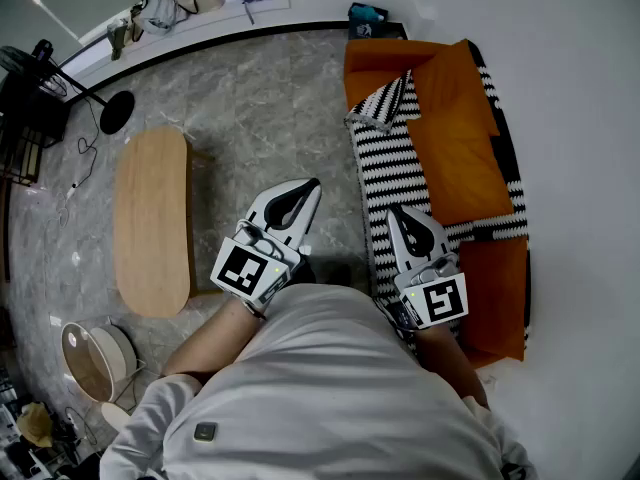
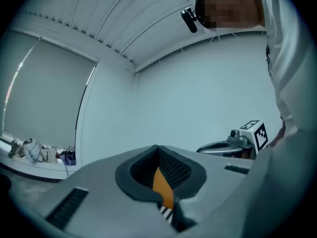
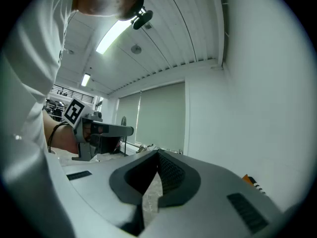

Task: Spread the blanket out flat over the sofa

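Sofa [image 1: 462,158] bears striped blanket [image 1: 385,163] (bunched at one end); left gripper [image 1: 311,185] and right gripper [image 1: 396,212] are closed, empty.

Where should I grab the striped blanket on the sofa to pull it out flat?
Probably take the striped blanket at its folded-over corner near the far end of the orange sofa. That flap lies doubled back with a free edge showing, so it offers something to pinch. Come from the sofa's open front, the side the flap's edge faces.

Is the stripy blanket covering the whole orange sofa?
No, the blanket lies in a strip with a corner folded over, and big parts of the sofa show bare orange.
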Tool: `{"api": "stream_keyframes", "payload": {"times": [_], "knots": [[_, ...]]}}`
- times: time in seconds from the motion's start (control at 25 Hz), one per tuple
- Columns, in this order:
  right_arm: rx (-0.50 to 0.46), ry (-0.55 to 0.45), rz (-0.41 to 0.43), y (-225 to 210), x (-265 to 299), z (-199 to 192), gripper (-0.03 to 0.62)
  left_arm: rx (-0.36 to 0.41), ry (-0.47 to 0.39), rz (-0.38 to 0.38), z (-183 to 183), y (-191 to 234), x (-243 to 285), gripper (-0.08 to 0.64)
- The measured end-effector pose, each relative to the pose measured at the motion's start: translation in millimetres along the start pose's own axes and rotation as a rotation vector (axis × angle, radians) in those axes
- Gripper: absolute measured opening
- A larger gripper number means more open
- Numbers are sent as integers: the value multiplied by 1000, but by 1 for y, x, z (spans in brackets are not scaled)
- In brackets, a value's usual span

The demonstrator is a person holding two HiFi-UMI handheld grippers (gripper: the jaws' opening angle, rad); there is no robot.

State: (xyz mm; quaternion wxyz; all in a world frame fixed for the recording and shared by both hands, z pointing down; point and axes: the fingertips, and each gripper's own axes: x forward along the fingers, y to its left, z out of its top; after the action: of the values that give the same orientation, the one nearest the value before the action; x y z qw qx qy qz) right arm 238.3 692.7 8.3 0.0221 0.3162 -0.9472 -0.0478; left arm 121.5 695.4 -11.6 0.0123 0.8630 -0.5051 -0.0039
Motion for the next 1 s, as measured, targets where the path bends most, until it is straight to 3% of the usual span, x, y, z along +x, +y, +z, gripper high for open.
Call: {"api": "stream_keyframes", "payload": {"times": [0.44, 0.72, 1.0], "knots": [[7, 7, 17, -2, 45, -5, 26, -41, -16, -20, -8, 44, 2, 9], [5, 17, 19, 1, 117, -4, 26, -30, 9, -57, -9, 115, 6, 9], [-2, 64, -64, -15, 176, -1, 26, -6, 43, -116, 0, 183, 14, 9]]}}
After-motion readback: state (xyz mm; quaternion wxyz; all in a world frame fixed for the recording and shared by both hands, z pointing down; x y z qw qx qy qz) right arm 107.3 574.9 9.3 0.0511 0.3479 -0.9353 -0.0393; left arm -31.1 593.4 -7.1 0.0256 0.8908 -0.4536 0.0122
